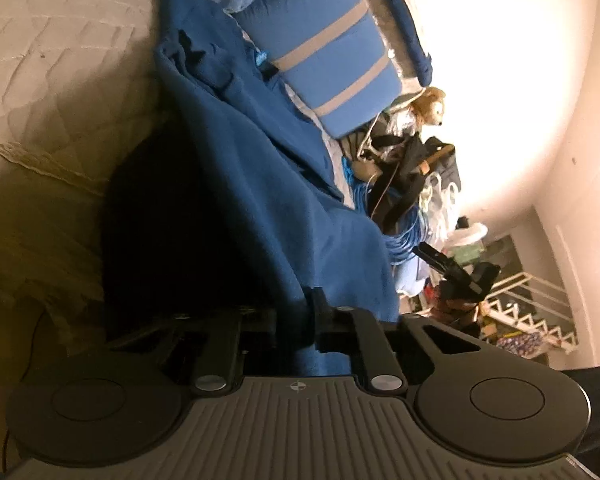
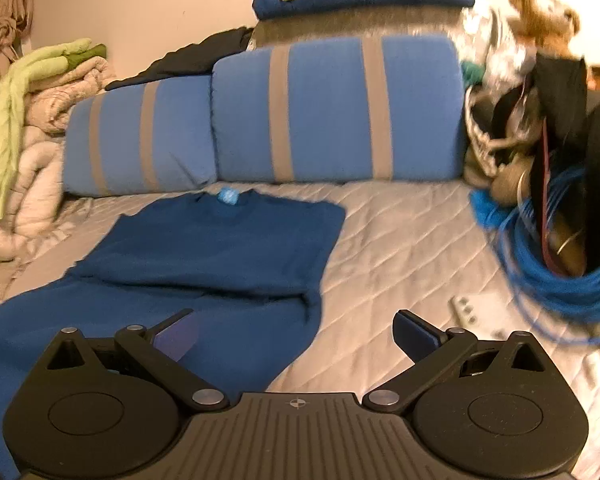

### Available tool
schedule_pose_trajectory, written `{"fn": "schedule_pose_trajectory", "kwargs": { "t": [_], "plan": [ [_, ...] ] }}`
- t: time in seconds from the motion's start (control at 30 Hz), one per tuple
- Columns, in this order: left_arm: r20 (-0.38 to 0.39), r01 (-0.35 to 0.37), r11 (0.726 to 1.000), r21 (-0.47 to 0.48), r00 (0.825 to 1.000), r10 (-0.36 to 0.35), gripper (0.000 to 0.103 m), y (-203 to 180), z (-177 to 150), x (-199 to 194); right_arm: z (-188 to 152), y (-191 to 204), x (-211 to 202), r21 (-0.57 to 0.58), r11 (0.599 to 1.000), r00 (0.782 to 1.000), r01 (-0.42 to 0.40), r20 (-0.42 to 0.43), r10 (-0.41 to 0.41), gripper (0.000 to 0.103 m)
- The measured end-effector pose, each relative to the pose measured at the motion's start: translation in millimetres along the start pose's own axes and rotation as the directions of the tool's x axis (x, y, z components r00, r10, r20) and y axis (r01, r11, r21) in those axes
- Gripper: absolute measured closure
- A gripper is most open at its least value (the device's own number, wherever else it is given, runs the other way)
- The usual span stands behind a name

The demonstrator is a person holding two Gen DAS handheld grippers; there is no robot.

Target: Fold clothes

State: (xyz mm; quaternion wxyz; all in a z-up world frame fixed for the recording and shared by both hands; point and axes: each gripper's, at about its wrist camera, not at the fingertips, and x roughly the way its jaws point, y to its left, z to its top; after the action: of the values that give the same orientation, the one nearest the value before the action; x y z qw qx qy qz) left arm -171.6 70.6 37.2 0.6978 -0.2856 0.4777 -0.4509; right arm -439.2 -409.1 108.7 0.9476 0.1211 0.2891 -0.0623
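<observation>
A dark blue shirt (image 2: 216, 256) lies on the quilted bed (image 2: 400, 248), its collar with a light blue tag (image 2: 227, 195) toward the pillows and one side folded over. My left gripper (image 1: 306, 316) is shut on an edge of the blue shirt (image 1: 260, 184) and holds it lifted, so the cloth hangs in front of the camera. My right gripper (image 2: 296, 334) is open and empty, low over the bed at the shirt's near right edge; its left finger is over the cloth, its right finger over bare quilt.
Two blue pillows with grey stripes (image 2: 332, 108) line the head of the bed. A coil of blue cable (image 2: 552, 264) and a pile of bags and straps (image 2: 548, 92) lie at the right. Bunched beige and green bedding (image 2: 24, 120) sits at the left.
</observation>
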Motion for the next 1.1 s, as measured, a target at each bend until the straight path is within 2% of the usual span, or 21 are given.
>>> {"fn": "schedule_pose_trajectory", "kwargs": {
  "t": [0.17,0.23,0.3,0.37,0.47,0.53,0.73,0.83,0.97,1.0,1.1],
  "plan": [
    [0.007,-0.007,1.0,0.022,1.0,0.007,0.095,-1,-1,-3,-19,-4,-4,0.055,0.995,0.994,-0.088,-0.056,0.091,0.006],
    [0.009,0.009,1.0,0.018,1.0,-0.009,0.095,1,-1,-7,-28,-10,-4,0.108,0.982,0.982,-0.157,-0.088,0.166,0.006],
    [0.013,0.013,1.0,0.019,1.0,-0.013,0.095,1,-1,-9,-40,-17,-2,0.17,0.953,0.954,-0.25,-0.124,0.273,0.006],
    [0.013,0.015,1.0,0.02,1.0,-0.016,0.096,1,-1,-9,-55,-23,1,0.231,0.916,0.917,-0.328,-0.156,0.368,0.007],
    [0.011,0.017,1.0,0.02,1.0,-0.017,0.096,1,0,-9,-74,-29,7,0.298,0.87,0.873,-0.394,-0.176,0.455,0.012],
    [0.011,0.021,1.0,0.018,1.0,-0.021,0.096,2,-1,-9,-91,-35,13,0.365,0.819,0.834,-0.442,-0.17,0.526,0.016],
    [0.016,0.019,1.0,0.024,1.0,-0.02,0.096,1,-3,-9,-132,-45,39,0.561,0.646,0.727,-0.519,-0.108,0.678,0.035],
    [0.03,0.017,1.0,0.023,0.999,-0.018,0.096,1,-6,-10,-143,-44,43,0.601,0.571,0.683,-0.559,-0.056,0.728,0.052],
    [0.053,0.005,1.0,0.021,0.999,-0.006,0.096,-1,-10,-12,-144,-40,36,0.607,0.527,0.663,-0.596,0.001,0.749,0.086],
    [0.058,-0.001,1.0,0.024,0.998,-0.001,0.096,-3,-10,-11,-143,-38,32,0.602,0.523,0.661,-0.603,0.009,0.751,0.089],
    [0.074,-0.004,0.999,0.032,0.997,0.002,0.096,-8,-11,-12,-131,-32,16,0.557,0.54,0.661,-0.631,0.022,0.75,0.091]
  ]
}}
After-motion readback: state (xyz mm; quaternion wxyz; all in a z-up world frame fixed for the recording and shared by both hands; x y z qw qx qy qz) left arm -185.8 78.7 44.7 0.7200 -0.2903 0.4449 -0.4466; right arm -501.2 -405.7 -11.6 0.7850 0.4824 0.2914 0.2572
